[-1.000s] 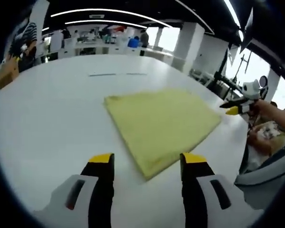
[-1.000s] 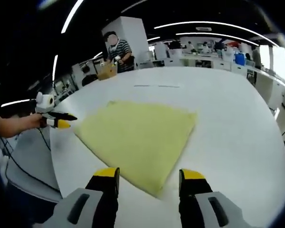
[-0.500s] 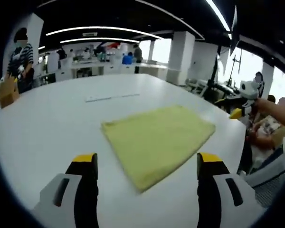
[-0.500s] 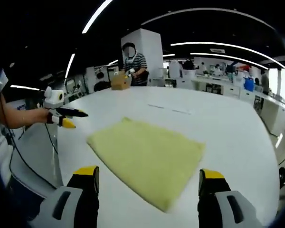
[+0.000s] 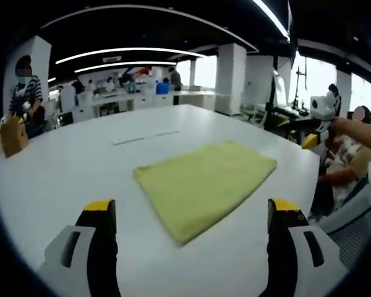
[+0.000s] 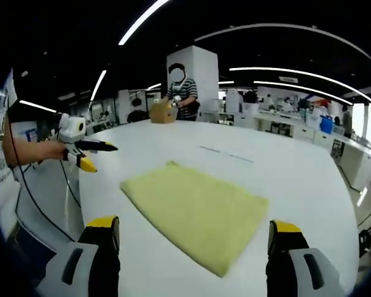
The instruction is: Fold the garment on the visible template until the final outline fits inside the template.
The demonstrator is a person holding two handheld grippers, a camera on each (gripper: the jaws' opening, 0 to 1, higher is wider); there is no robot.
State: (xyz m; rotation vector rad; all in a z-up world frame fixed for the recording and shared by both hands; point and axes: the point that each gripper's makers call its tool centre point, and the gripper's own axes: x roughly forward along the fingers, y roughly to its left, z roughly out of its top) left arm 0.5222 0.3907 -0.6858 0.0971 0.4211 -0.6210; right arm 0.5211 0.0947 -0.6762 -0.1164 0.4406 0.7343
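— What do you see along your left gripper (image 5: 191, 216)?

— My jaws stand wide apart with nothing between them, above the white worktop (image 5: 68, 167). The yellow garment (image 5: 204, 182) lies flat on that worktop, folded into a rough rectangle, its near corner just ahead of my jaws and between them. Beyond the garment, thin lines (image 5: 145, 136) are marked on the worktop, well apart from the cloth. Past the garment's right edge, off the worktop, my right gripper (image 5: 314, 133) is in view, held in my hand (image 5: 346, 127).

— And along the right gripper (image 6: 195, 229)?

— Again my jaws are spread wide and hold nothing. The garment (image 6: 195, 207) lies ahead of them, its near corner between the two tips. Left of the garment, beyond the worktop's (image 6: 297, 173) edge, my left gripper (image 6: 89, 154) hangs in the air; there I cannot tell how its jaws stand. Behind the garment, at the worktop's far edge, a person in a striped shirt (image 6: 184, 93) stands by a cardboard box (image 6: 162, 112).
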